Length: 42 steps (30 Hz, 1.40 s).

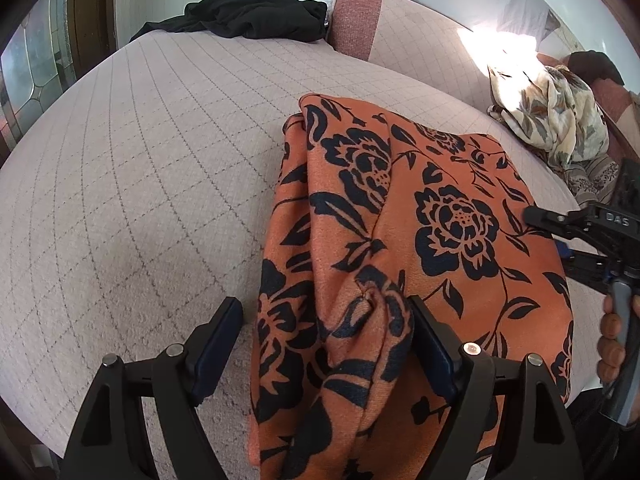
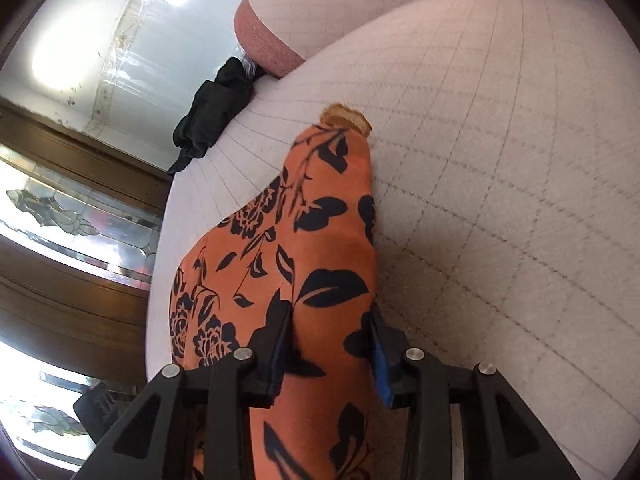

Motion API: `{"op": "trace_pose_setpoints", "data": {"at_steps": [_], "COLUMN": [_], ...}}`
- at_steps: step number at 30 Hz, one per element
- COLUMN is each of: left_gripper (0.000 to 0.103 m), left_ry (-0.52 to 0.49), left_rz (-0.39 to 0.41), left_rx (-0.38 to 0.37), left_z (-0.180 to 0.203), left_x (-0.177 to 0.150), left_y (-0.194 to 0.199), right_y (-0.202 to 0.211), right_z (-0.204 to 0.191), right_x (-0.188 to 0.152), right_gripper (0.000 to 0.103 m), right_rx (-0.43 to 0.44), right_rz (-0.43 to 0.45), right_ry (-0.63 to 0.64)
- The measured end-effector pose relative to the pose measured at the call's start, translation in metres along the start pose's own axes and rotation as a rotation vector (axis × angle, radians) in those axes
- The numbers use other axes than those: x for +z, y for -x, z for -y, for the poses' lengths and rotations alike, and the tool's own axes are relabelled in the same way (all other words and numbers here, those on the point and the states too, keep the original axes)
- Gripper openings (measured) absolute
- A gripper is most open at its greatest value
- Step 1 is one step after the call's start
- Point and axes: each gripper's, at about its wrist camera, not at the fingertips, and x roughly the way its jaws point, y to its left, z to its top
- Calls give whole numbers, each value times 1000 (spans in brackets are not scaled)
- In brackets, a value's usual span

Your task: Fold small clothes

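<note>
Orange floral garment clamped in right gripper; left gripper spread wide; cream cloth only in left view.

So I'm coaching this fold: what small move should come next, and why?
Probably close the left gripper on the bunched edge of the orange floral garment. Its fingers stand open around that ridge, while the right gripper already pinches a fold.

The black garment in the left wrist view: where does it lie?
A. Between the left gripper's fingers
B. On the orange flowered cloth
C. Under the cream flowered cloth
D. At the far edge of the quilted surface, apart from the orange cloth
D: the black garment lies far back on the quilted surface, well apart from the orange cloth.
</note>
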Motion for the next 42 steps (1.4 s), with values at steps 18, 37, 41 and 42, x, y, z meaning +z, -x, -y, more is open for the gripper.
{"op": "trace_pose_setpoints", "data": {"at_steps": [18, 37, 41, 42], "left_gripper": [39, 43, 39, 38], "left_ry": [342, 254, 236, 230], "left_rz": [-118, -179, -155, -147], "left_rx": [-311, -264, -262, -261], "left_z": [-71, -72, -74, -72], "left_x": [-32, 43, 39, 40], "left_y": [15, -17, -12, -8], "right_y": [0, -1, 0, -1], "right_z": [-68, -61, -59, -59], "right_x": [-70, -67, -66, -66], "right_gripper": [64, 64, 64, 64], "right_rx": [69, 116, 133, 133], "right_rz": [-91, -122, -132, -133], "right_ry": [238, 227, 222, 225]}}
